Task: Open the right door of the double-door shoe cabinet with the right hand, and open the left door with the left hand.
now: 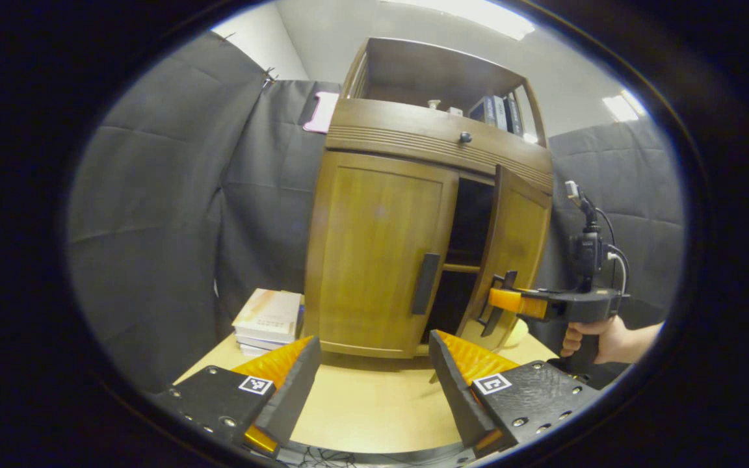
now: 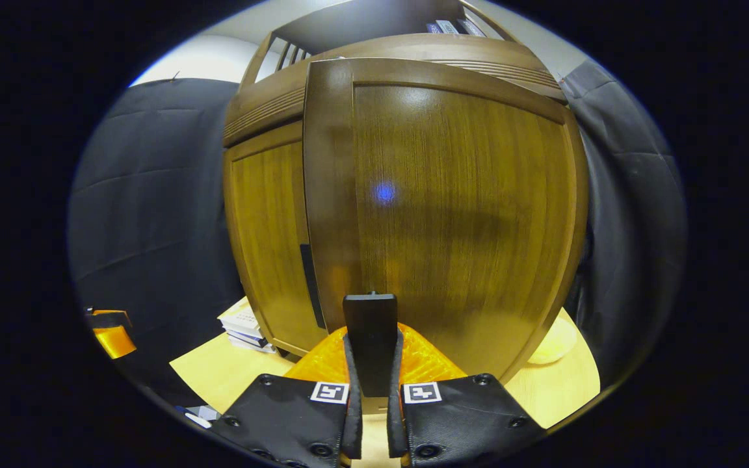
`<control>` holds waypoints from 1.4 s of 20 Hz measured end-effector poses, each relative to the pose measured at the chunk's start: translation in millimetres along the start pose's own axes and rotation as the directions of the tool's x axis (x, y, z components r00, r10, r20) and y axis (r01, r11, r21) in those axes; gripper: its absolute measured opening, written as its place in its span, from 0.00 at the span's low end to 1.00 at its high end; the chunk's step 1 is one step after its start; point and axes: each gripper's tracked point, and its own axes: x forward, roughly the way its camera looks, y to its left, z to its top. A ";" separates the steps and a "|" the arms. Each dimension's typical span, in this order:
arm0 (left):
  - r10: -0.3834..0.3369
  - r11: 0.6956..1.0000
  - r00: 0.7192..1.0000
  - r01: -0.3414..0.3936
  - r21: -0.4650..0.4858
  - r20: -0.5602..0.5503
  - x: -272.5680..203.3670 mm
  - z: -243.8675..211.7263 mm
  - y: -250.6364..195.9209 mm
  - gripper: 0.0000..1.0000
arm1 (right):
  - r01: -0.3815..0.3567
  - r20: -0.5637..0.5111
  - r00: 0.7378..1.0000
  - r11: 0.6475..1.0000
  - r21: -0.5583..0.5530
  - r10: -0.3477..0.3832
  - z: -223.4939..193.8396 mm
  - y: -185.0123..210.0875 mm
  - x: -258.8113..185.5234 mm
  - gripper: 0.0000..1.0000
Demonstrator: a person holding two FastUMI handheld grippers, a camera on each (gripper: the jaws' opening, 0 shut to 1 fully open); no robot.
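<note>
shoe cabinet point(image 1: 413, 214) doors look stiff, light and hinged: right gripper point(image 2: 372, 383) clamps the right door's handle point(image 2: 370, 338); left gripper point(image 1: 374, 383) gapes before the left door's handle point(image 1: 426, 283).

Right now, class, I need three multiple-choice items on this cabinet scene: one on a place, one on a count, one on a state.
1. Where is the stack of books?
A. beside the cabinet on the table
B. inside the cabinet
C. on the floor

2. How many cabinet doors have swung out?
A. none
B. one
C. two

3. The right gripper is
A. open
B. shut on the right door's handle
C. shut on a book

Answers: 1 A, the stack lies left of the cabinet; 2 B, the left door sits flush; 3 B, both fingers press the handle.
</note>
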 end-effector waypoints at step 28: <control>-0.086 0.994 0.996 0.083 0.068 0.035 42.8 17.0 -121.2 0.94 | 0.039 0.024 0.999 0.992 0.117 -0.042 -21.7 -99.5 -121.7 0.16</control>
